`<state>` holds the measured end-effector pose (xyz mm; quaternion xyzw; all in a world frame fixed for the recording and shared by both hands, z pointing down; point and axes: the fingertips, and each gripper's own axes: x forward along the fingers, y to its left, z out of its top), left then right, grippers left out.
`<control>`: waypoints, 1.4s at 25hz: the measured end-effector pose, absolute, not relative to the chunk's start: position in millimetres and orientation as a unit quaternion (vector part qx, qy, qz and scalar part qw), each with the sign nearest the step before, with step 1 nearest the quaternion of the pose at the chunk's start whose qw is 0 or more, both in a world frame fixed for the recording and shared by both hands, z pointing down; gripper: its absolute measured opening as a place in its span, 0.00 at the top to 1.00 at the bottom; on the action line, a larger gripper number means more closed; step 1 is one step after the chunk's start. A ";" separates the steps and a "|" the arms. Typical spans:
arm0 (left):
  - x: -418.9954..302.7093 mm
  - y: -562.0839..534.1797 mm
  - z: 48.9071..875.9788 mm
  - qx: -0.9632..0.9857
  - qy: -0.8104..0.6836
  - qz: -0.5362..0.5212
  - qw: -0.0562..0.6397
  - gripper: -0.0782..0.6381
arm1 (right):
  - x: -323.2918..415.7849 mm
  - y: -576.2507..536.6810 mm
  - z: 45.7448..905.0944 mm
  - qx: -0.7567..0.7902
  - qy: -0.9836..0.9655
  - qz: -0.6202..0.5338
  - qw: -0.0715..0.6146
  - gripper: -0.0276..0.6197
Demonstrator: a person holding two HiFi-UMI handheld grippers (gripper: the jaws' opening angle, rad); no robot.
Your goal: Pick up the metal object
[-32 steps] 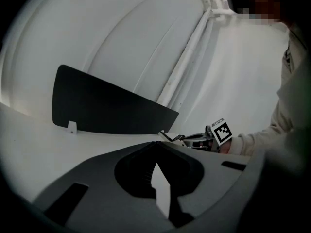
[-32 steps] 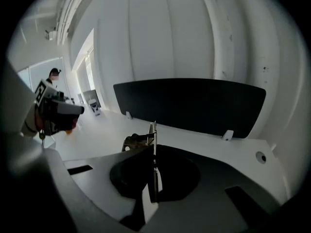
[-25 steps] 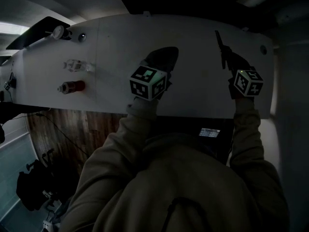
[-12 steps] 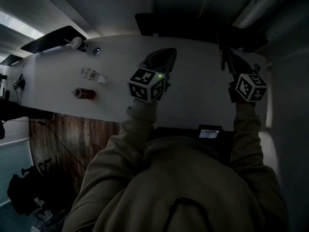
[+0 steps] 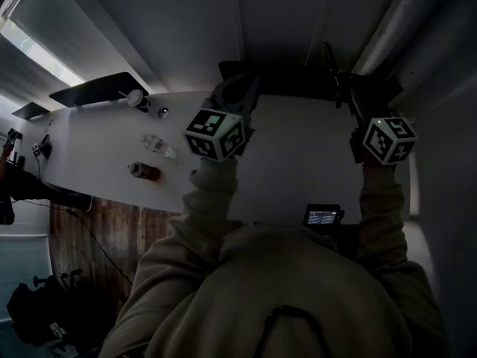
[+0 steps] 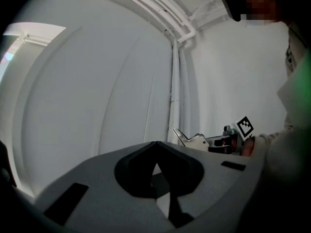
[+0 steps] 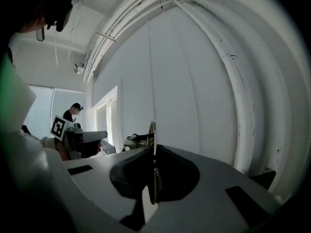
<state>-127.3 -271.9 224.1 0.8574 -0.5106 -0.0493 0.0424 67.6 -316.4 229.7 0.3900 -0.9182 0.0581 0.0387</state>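
There are two containers on the white surface. One is a red can lying on its side. The other is a clear bottle, also lying down. They lie just beside each other, the bottle at about 1 o'clock from the can. It is too dark and too small to tell what is inside them.

Counting the things: one red can, one clear bottle, one metal object and two hand-held grippers. There are also two little round things near the far edge of the surface, a pale one and a dark one just beside it. It is too dark to tell what they are.

The metal object is thin, flat and silver. In the right gripper view it shows edge-on, like a skinny line sticking out past the jaws toward 12 o'clock. In the left gripper view it shows from the side, at about 3 o'clock, and looks shiny with a bent shape.

The right hand-held gripper has its jaws squeezed tight on the metal object and holds it up in the air, above the surface, with a white wall and pipes behind it.

The left hand-held gripper has its jaws together with nothing between them. It is held up in the air too, at 9 o'clock from the right one and well apart from it. The can and bottle lie at about 8 o'clock from it.
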 end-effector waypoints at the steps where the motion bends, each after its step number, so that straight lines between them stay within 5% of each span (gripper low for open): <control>1: -130.4 -273.6 214.5 0.856 -0.512 -0.051 0.041 0.89 | 63.9 -314.4 218.3 0.386 -0.920 0.051 0.035 0.92; 9: -137.8 -271.1 160.5 0.860 -0.507 -0.053 0.023 0.89 | 37.1 -293.3 139.1 0.368 -0.930 0.008 0.013 0.92; 35: -123.5 -274.0 157.1 0.873 -0.484 -0.044 0.024 0.89 | 35.8 -290.4 139.8 0.389 -0.921 -0.004 0.024 0.92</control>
